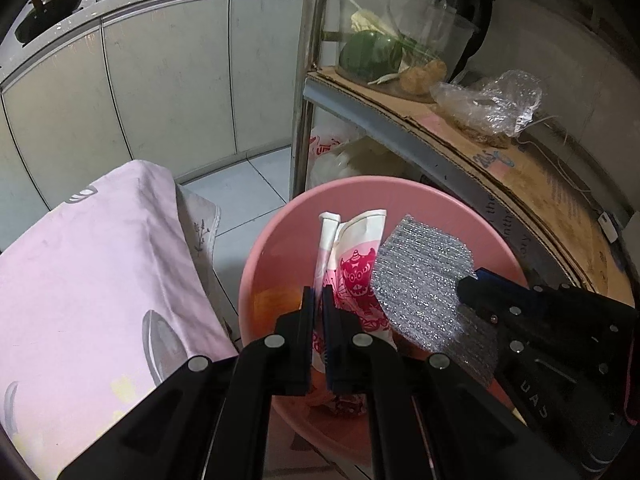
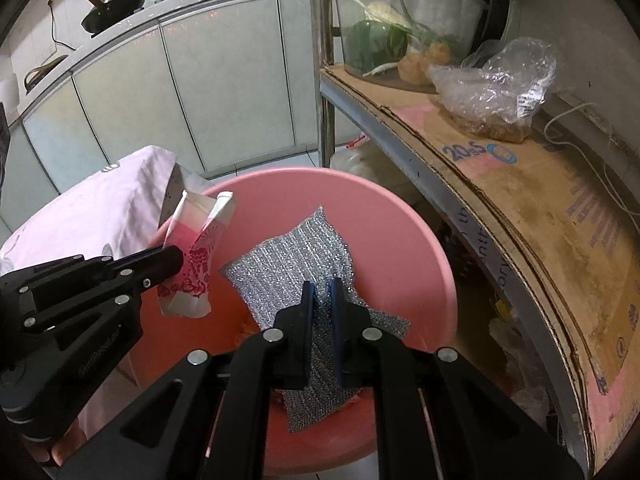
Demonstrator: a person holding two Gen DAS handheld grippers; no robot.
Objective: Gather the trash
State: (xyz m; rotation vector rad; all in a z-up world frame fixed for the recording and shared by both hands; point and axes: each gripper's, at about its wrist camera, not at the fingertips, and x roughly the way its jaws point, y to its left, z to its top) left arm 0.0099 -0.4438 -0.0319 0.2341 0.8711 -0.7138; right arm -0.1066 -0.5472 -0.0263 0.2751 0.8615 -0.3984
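Observation:
A white and pink paper wrapper with red print hangs over the pink basin, pinched in my shut left gripper. Beside it on the right, a silver glittery scouring cloth is held by my right gripper. In the right wrist view the cloth droops from my shut right gripper above the basin. My left gripper comes in from the left there, with the wrapper sticking up past its tips. Something orange lies on the basin floor, mostly hidden.
A metal shelf lined with cardboard runs along the right, bearing a crumpled plastic bag and a clear tub of vegetables. A pink cloth-covered block stands left of the basin. Pale cabinet doors stand behind, with pans on the counter.

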